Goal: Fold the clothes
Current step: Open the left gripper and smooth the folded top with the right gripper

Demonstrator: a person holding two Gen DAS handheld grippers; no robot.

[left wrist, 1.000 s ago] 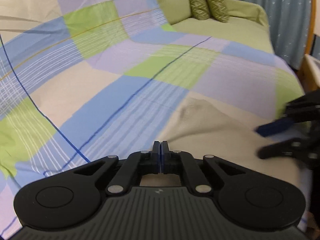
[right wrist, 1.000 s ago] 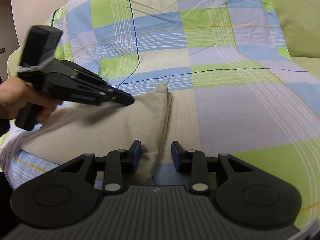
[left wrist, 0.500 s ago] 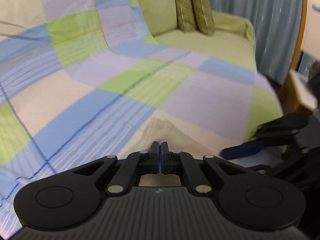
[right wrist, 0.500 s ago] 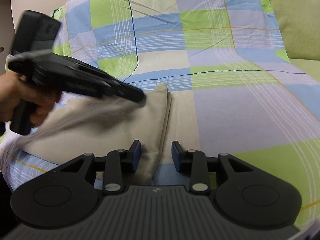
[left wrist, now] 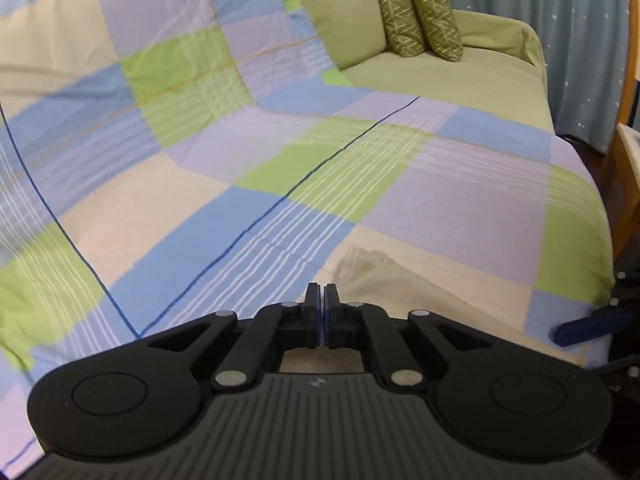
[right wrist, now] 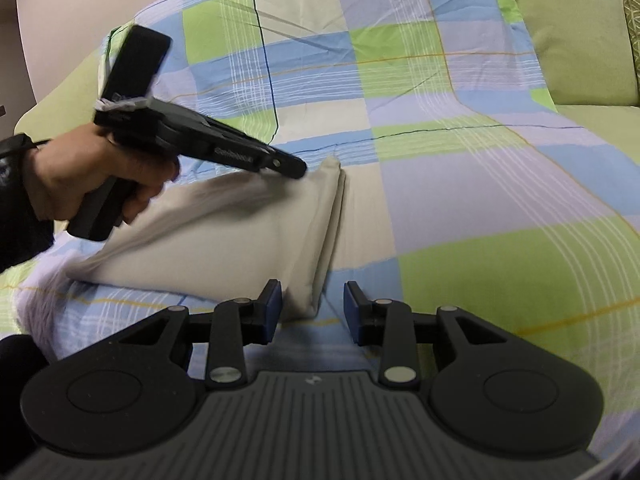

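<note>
A folded beige garment lies on the checked bedspread; its far corner shows in the left wrist view. My left gripper is shut, with nothing seen between the pads, just above the garment's far corner; it also shows in the right wrist view, held by a hand. My right gripper is open, its jaws either side of the garment's near folded corner. Its blue fingertip shows at the right edge of the left wrist view.
The bedspread covers a green sofa with two patterned cushions at its far end. A blue curtain and a wooden chair stand beyond the sofa's end.
My left gripper, still shut, has moved along the top of the garment toward its far corner. The right gripper has stayed open at the near corner.
</note>
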